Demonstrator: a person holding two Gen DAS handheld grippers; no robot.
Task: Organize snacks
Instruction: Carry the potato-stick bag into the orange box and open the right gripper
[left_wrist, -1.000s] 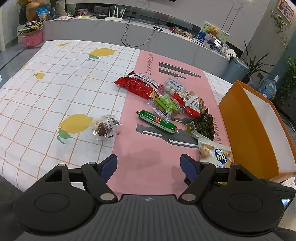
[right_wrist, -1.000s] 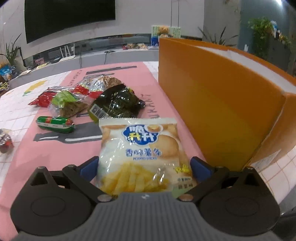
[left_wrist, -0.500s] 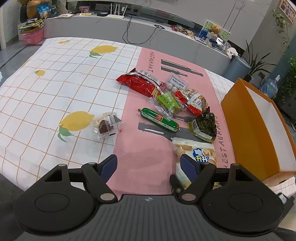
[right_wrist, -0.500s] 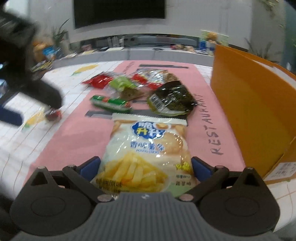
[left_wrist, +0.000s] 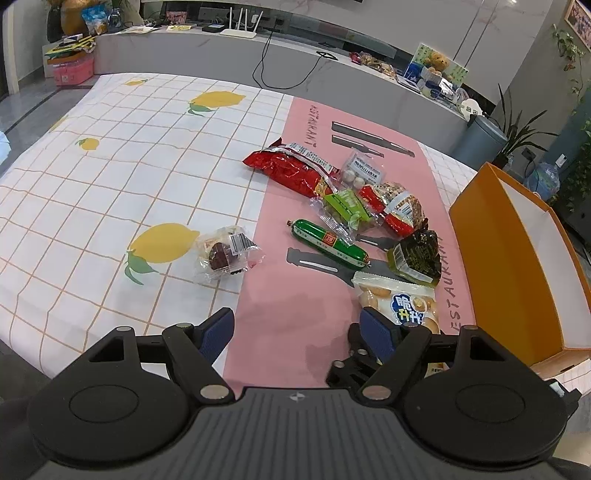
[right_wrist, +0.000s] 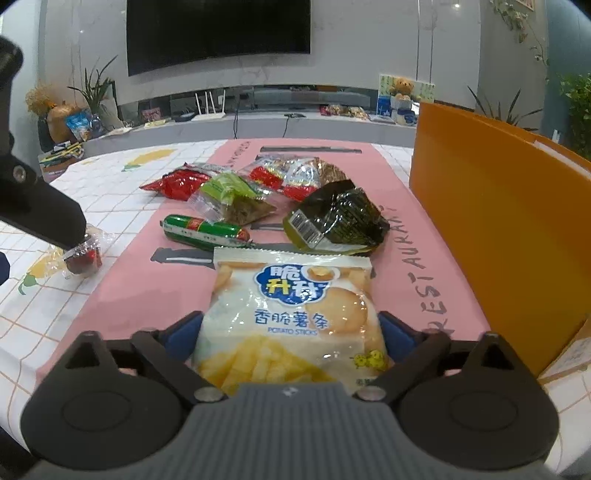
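A white and yellow potato stick bag (right_wrist: 291, 321) lies on the pink mat between the fingers of my right gripper (right_wrist: 291, 326). Its jaws are closing, and both blue pads meet the bag's side edges. The same bag (left_wrist: 400, 306) shows in the left wrist view, just past my right finger. My left gripper (left_wrist: 295, 326) hovers open over bare pink mat with nothing between its fingers. Beyond lie a dark green seaweed pack (right_wrist: 334, 218), a green sausage (right_wrist: 205, 229), a green-labelled packet (right_wrist: 231, 197), red bags (left_wrist: 291, 170) and a clear-wrapped cake (left_wrist: 227, 254).
An open orange box (left_wrist: 517, 266) with a white inside stands at the right edge of the mat, close to the bag. The lemon-print tablecloth (left_wrist: 110, 166) stretches to the left. A grey counter (left_wrist: 332, 77) with clutter runs behind the table.
The right gripper's jaws have narrowed onto the potato stick bag. The bag has shifted left, away from the orange box, and the right view has swung. The left gripper stays where it was, still open.
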